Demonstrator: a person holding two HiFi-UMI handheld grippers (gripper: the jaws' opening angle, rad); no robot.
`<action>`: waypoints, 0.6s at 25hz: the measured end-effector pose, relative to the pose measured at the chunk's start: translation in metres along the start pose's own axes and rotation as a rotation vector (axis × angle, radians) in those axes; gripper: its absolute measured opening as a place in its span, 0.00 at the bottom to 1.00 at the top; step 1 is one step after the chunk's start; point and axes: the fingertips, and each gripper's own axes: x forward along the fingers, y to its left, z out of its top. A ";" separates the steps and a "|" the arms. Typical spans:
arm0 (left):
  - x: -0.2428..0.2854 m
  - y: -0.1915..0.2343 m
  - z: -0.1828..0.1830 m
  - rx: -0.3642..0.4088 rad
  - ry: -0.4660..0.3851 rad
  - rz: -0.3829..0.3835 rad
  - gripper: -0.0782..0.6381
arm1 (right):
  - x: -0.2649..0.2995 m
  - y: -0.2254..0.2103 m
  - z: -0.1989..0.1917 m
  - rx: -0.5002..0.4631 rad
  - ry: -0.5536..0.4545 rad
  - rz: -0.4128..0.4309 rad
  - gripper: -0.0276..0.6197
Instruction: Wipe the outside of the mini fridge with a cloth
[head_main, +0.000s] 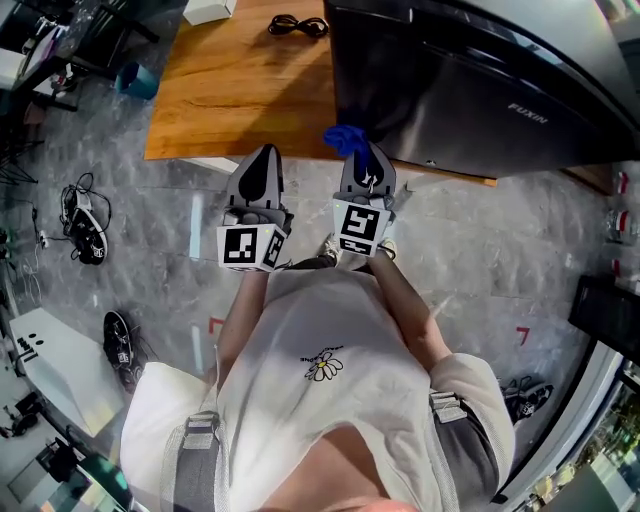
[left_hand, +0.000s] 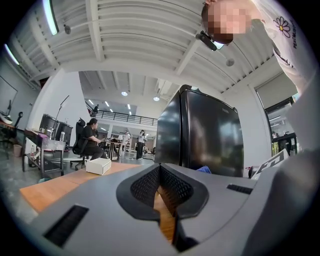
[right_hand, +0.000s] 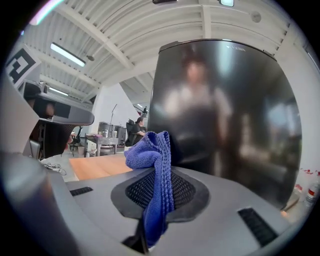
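A black mini fridge (head_main: 470, 85) stands on the wooden table (head_main: 240, 85); its glossy door (right_hand: 225, 115) fills the right gripper view. My right gripper (head_main: 366, 165) is shut on a blue cloth (head_main: 345, 138), which sticks out past the jaws just short of the fridge's front lower corner. The blue cloth (right_hand: 155, 175) hangs pinched between the closed pads. My left gripper (head_main: 260, 172) hovers beside it at the table's near edge, jaws shut with nothing between them. In the left gripper view the mini fridge (left_hand: 202, 132) stands ahead to the right.
A white box (head_main: 208, 10) and a coiled black cable (head_main: 297, 26) lie at the table's far side. Cables and shoes (head_main: 85, 225) lie on the grey floor to the left. In the left gripper view the white box (left_hand: 98, 165) sits ahead, people at desks beyond.
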 end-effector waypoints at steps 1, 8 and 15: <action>0.002 -0.005 0.000 -0.001 -0.001 -0.008 0.12 | -0.003 -0.007 0.000 0.001 0.001 -0.010 0.14; 0.019 -0.052 -0.003 -0.007 -0.001 -0.068 0.12 | -0.031 -0.069 -0.010 0.006 0.020 -0.092 0.14; 0.033 -0.099 -0.006 -0.008 -0.004 -0.109 0.12 | -0.058 -0.147 -0.023 0.003 0.040 -0.197 0.14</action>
